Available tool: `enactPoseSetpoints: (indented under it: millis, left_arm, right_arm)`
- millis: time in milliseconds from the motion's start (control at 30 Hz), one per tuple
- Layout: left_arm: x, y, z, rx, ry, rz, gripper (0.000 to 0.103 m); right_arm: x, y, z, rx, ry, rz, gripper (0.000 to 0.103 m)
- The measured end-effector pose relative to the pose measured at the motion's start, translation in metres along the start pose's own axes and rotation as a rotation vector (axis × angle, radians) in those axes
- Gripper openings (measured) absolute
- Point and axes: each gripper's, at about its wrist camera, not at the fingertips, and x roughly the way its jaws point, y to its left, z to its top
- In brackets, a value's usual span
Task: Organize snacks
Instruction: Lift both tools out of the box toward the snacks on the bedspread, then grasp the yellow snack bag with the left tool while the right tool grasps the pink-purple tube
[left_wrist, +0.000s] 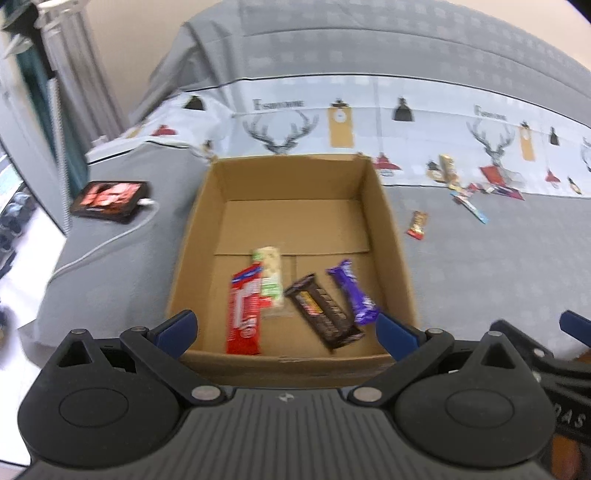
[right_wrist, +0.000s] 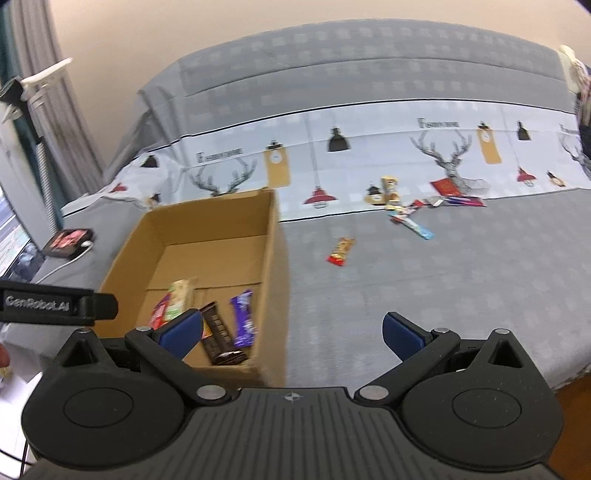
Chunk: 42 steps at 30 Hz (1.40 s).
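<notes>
Tongs: both of mine stand wide and hold nothing. Left gripper (left_wrist: 286, 325) hangs over the near wall of the box; right gripper (right_wrist: 291, 334) hangs over bare bedspread just right of the box.
Bed (right_wrist: 424, 288): largest thing here, grey cover with a pale printed band across the middle. Its near edge shows at lower right in the right view, with floor beyond, so I judge there is little room to back off that way.
Box (left_wrist: 391, 229): open cardboard, upright on the bed's left half. Far half of its floor is bare, so I judge there is plenty of room left inside.
Done: four snacks lie in the near half of the box: red bar (left_wrist: 243, 314), pale bar (left_wrist: 271, 277) partly overlapping it, brown bar (left_wrist: 325, 312), purple bar (left_wrist: 356, 291) near the right wall.
Left: a cluster (right_wrist: 417, 210) of several wrappers on the band, well apart from the box, too small and blurred to count; a lone bar (right_wrist: 340, 252) lies on the grey between box and cluster.
Progress: I judge it under way, perhaps near half.
Room: grey cover between my right gripper and the loose snacks is open and flat. The box's right wall stands between them and the drop spot, so I would have to lift over it.
Left edge: a dark device (left_wrist: 110, 201) with a white cable lies left of the box, near the bed's edge, away from my path.
</notes>
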Motion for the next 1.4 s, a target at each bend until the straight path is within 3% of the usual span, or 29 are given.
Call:
enactPoseSetpoints:
  millis: [433,800,933,1100,1300,1400]
  left_arm:
    - [0.027,-0.071,0.034,0.109,0.036,-0.102,0.103]
    - [0.102,-0.155,0.118,0.175,0.091,-0.143,0.103]
    - [0.155,-0.188,0.155,0.182,0.112,-0.157,0.103]
    - [0.247,-0.232,0.202,0.194,0.150,-0.192,0.103]
    - [0.352,-0.269,0.246,0.132,0.208,-0.256,0.103]
    - [0.392,-0.289,0.262,0.109,0.205,-0.243,0.103]
  right_arm:
    - [0.014,-0.082,0.018,0.095,-0.020,-0.139,0.102]
    - [0.057,-0.210,0.054,0.342,-0.024,-0.270,0.102]
    - [0.098,-0.248,0.083,0.389,-0.032,-0.313,0.102]
    - [0.183,-0.293,0.134,0.436,-0.031,-0.324,0.102]
    - [0.317,-0.339,0.166,0.519,0.132,-0.271,0.102]
    - [0.366,-0.350,0.180,0.501,0.137,-0.326,0.102]
